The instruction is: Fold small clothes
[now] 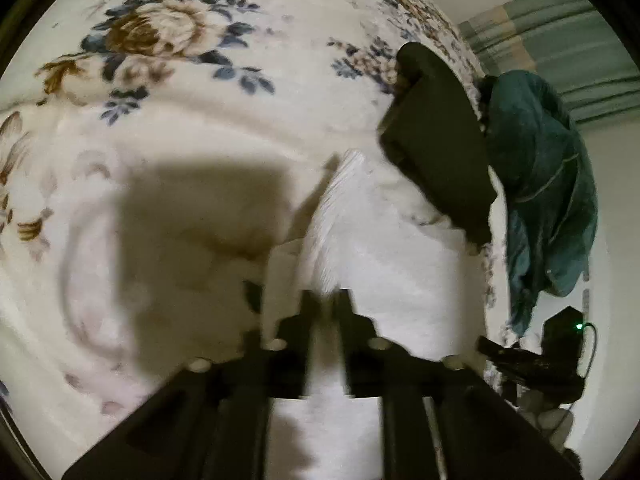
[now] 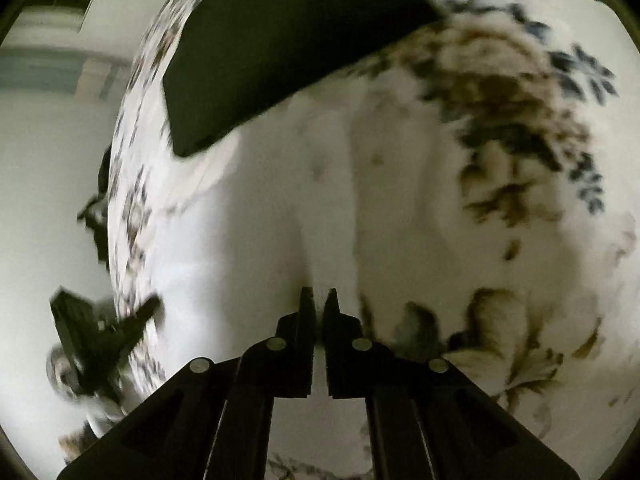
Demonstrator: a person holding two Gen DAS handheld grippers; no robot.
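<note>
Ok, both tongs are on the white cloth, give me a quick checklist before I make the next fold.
1. Left tongs pinching the white ribbed cloth: ok.
2. Right tongs closed on white cloth: ok.
3. Folded black garment apart from the cloth: not ok, it looks to overlap the edge.
4. Cloth lying flat on the floral bedspread: cannot tell, blurred.
5. Teal garment clear of the fold: ok.

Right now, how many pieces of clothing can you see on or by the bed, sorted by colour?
White: 1, the white garment pinched by both the left tool and the right tool.
Black: 1, the folded black garment lying on the floral bedspread.
Teal: 1, the teal garment hanging off the bed's edge.
Total: 3.
</note>
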